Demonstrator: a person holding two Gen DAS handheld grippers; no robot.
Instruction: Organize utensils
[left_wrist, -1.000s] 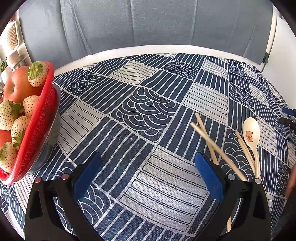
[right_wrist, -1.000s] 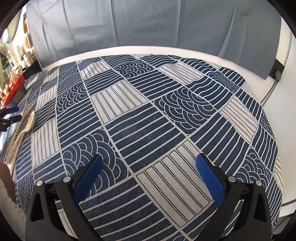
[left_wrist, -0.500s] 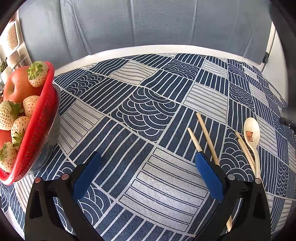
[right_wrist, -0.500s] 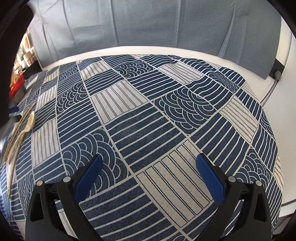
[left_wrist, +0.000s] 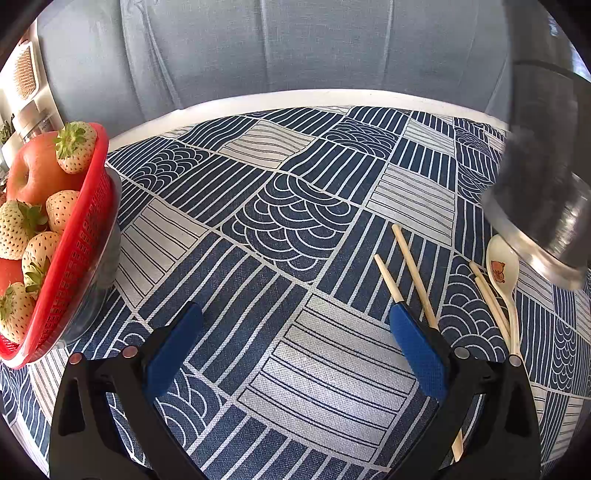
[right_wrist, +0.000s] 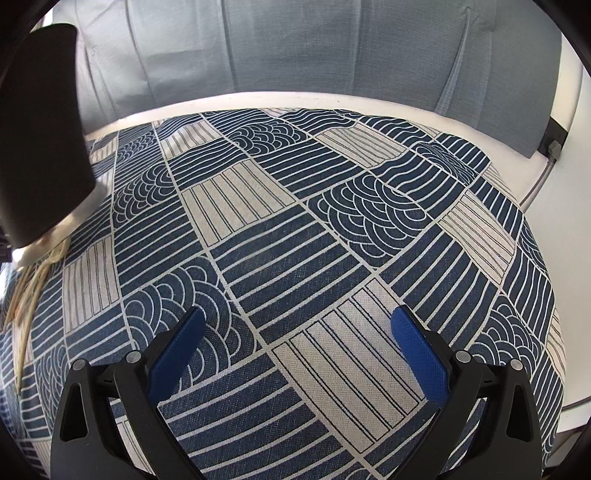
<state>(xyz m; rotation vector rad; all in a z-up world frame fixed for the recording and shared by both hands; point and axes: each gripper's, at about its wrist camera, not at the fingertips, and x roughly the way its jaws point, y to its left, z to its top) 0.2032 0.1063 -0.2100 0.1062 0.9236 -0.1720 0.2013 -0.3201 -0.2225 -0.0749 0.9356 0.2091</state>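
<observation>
- The left gripper (left_wrist: 295, 332) hung over the blue-and-white patterned tablecloth (left_wrist: 295, 206) with its blue-padded fingers wide apart and nothing between them.
- A pair of pale wooden chopsticks (left_wrist: 410, 269) lay just ahead of and beside its right-hand finger, partly passing under that finger; their long axes ran away from the gripper, leaning a little to its left, and the two sticks were not quite parallel.
- Farther to the gripper's right lay a second pair of wooden chopsticks (left_wrist: 491, 299), touching or nearly touching a cream spoon with a small bear print (left_wrist: 502, 269), all pointing roughly the same way.
- A dark cylindrical container with a shiny metal rim (left_wrist: 543, 206), blurred, hung tilted above the spoon's bowl at the far right; who or what carried it was not visible.
- To the gripper's left stood a red plastic basket of strawberries and an apple (left_wrist: 85, 236), well clear of the utensils.
- The right gripper (right_wrist: 295, 332) likewise had its fingers spread and empty, over bare cloth; the utensils (right_wrist: 29, 295) sat far off to its left, under the same dark container.
- Judged from this, the left gripper was much the nearer, and a small shift to its right would straddle the first chopsticks across their length.
</observation>
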